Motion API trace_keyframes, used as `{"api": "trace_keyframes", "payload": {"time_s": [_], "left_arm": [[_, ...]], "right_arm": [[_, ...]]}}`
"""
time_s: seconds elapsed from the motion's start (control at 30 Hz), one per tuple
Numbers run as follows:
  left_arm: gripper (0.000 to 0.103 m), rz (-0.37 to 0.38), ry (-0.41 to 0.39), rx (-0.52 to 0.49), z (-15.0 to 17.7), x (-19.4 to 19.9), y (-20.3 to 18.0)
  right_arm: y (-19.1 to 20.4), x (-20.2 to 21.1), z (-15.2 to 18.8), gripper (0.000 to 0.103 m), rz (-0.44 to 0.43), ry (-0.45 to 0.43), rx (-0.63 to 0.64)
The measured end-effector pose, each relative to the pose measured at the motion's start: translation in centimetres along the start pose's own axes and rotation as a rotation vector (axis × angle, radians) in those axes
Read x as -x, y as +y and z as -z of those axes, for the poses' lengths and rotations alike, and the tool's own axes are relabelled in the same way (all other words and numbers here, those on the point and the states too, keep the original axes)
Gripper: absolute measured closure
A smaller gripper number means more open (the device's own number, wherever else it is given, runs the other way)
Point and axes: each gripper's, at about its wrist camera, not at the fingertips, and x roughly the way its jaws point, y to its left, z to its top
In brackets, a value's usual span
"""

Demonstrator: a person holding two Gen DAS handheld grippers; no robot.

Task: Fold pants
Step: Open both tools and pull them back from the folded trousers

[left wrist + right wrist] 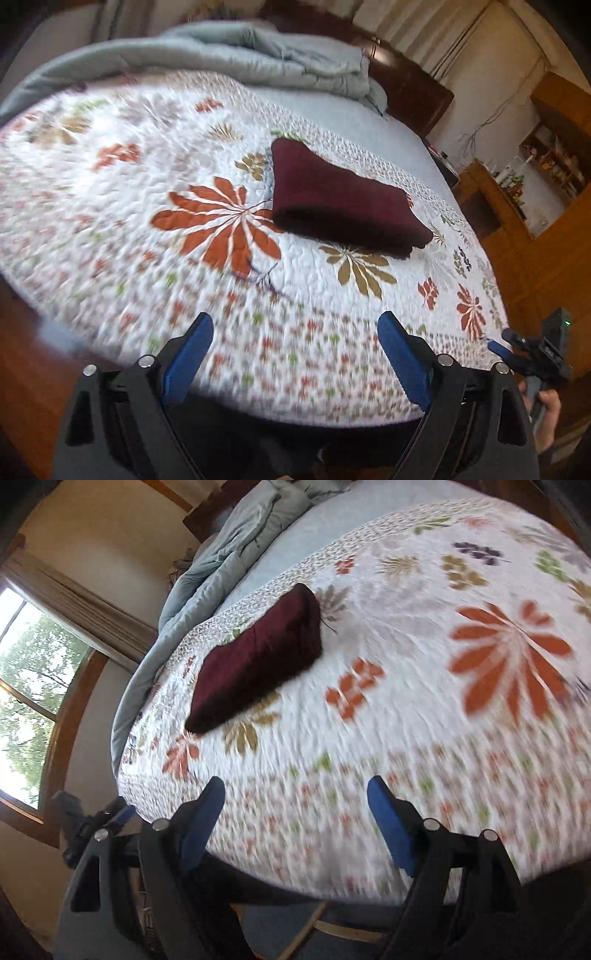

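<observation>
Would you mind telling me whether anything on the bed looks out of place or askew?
Nothing stands out: the pants lie folded in a tidy bundle on the quilt, clear of both open grippers.

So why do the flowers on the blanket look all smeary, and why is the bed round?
Left wrist view: the quilt smears from motion blur, while the folded pants look sharper. Right wrist view: the same streaks, heaviest near the blue fingers, and the window glares bright. The fisheye lens bends the bed round in both.

My right claw (295, 805) hangs wide, nothing between its blue pads; folded maroon pants (258, 657) lie ahead-left on the floral quilt (406, 701).
</observation>
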Motion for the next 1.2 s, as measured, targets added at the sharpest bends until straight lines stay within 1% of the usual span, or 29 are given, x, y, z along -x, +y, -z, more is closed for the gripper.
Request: {"api": "trace_keyframes", "payload": {"time_s": [0.03,0.07,0.13,0.17,0.27,0.3,0.37,0.4,0.47,0.57,0.6,0.67,0.77,0.8,0.87,1.0,1.1,1.2], "left_arm": [[0.012,-0.028,-0.025,-0.018,1.0,1.2,-0.8],[0.012,-0.078,-0.050,-0.046,1.9,2.4,-1.9],[0.012,-0.138,-0.092,-0.078,2.7,4.4,-3.2],[0.012,-0.154,-0.124,-0.091,3.6,5.8,-4.1],[0.012,-0.188,-0.161,-0.115,5.0,8.2,-5.9],[0.012,-0.199,-0.179,-0.114,5.6,9.5,-6.7],[0.012,-0.196,-0.183,-0.138,6.4,11.5,-8.1],[0.012,-0.201,-0.188,-0.154,6.9,12.3,-8.9],[0.012,-0.238,-0.213,-0.202,7.7,14.0,-10.7],[0.012,-0.252,-0.235,-0.242,8.4,16.0,-12.8],[0.012,-0.258,-0.238,-0.245,8.3,16.6,-13.3],[0.012,-0.257,-0.257,-0.263,8.4,17.9,-14.5],[0.012,-0.293,-0.327,-0.310,8.6,20.4,-16.3],[0.011,-0.312,-0.352,-0.321,8.6,21.1,-16.8],[0.011,-0.317,-0.382,-0.331,8.5,22.1,-17.3],[0.011,-0.255,-0.367,-0.318,7.8,22.9,-17.5],[0.011,-0.244,-0.352,-0.308,7.3,22.7,-17.4],[0.011,-0.239,-0.329,-0.301,7.0,21.9,-17.1]], "right_arm": [[0.0,0.6,1.0,0.018,0.005,-0.006,0.000],[0.1,1.4,2.2,0.016,0.012,-0.014,-0.001],[0.6,2.8,3.8,0.015,0.029,-0.030,0.001],[0.9,3.4,4.6,0.013,0.035,-0.038,0.007],[2.0,5.2,6.7,0.013,0.070,-0.055,0.035],[2.8,6.1,7.5,0.012,0.093,-0.063,0.057],[4.3,7.5,8.2,0.010,0.119,-0.085,0.105],[5.6,8.5,8.7,0.008,0.152,-0.113,0.147],[8.3,10.0,9.4,0.006,0.228,-0.170,0.239],[13.4,12.4,10.7,0.003,0.373,-0.307,0.408],[14.5,13.0,11.0,0.003,0.382,-0.333,0.433],[16.8,14.1,11.5,0.003,0.371,-0.361,0.468],[19.4,15.5,12.1,0.003,0.384,-0.393,0.520],[20.2,16.2,12.3,0.003,0.393,-0.419,0.533],[21.5,17.6,12.7,0.003,0.404,-0.474,0.530],[22.8,18.9,12.7,0.003,0.389,-0.509,0.540],[23.6,19.1,12.9,0.003,0.406,-0.525,0.552],[23.9,18.8,12.6,0.003,0.407,-0.518,0.546]]}}
